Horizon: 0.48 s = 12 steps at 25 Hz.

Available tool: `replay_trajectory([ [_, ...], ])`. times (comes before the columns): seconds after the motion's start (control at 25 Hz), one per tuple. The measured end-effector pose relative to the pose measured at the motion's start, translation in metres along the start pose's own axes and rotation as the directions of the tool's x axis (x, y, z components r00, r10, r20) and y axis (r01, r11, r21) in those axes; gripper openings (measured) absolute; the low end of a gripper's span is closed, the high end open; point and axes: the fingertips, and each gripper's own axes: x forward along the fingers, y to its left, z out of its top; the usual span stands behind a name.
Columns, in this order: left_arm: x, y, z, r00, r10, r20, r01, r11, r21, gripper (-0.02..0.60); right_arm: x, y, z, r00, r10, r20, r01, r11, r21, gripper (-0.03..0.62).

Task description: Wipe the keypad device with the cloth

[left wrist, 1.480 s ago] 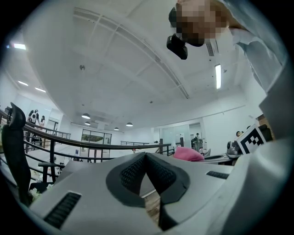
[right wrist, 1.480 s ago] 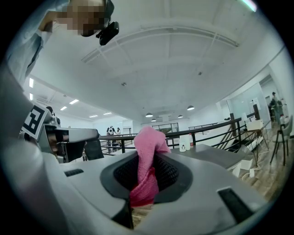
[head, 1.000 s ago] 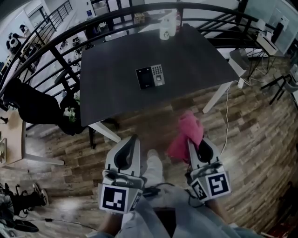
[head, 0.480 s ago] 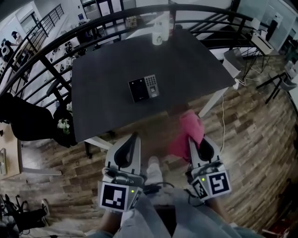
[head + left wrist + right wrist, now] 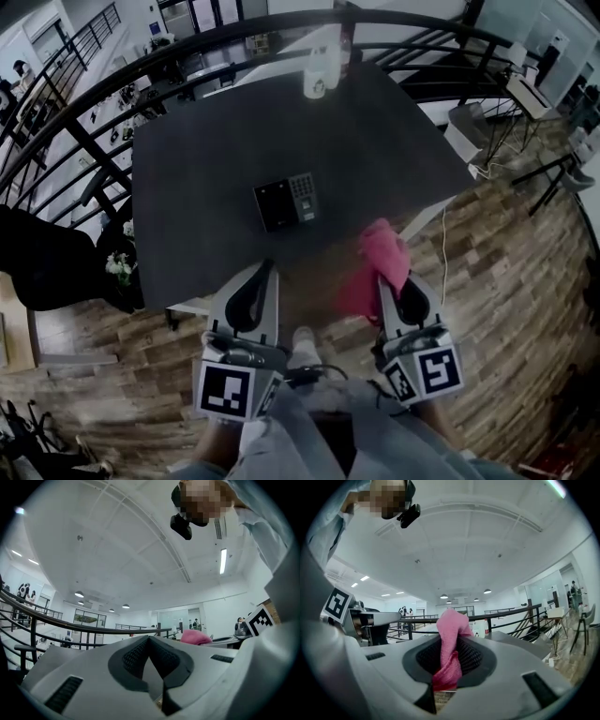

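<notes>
holding a pink cloth [image 5: 380, 261] clamped between its jaws, the right gripper [image 5: 390, 286] hangs over the floor at the near edge of the dark counter [image 5: 206, 141]. the left gripper [image 5: 262, 281] beside it has its jaws together, empty. the keypad device [image 5: 286, 202] lies flat mid-counter, apart from both.

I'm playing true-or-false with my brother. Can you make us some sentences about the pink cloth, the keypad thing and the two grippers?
1. The right gripper holds the pink cloth. True.
2. The left gripper holds a cloth too. False: its jaws are shut with nothing between them.
3. The cloth is touching the keypad device. False: the cloth is held near the table's near edge, apart from the device.
4. The keypad device lies on the dark table. True.
</notes>
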Motion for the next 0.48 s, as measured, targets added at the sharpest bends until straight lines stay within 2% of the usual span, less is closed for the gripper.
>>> replay_trajectory([
  [0.16,0.025,0.017,0.003,1.0,0.002,0.017,-0.002,1.0,-0.021,0.003,0.027,-0.006,0.005,1.0,-0.008,-0.002,0.008,1.0,-0.014,0.071],
  [0.48,0.057,0.047,-0.008,1.0,0.016,-0.009,-0.016,1.0,-0.008,0.003,0.075,-0.019,0.005,1.0,-0.003,-0.003,0.003,1.0,-0.008,0.071],
])
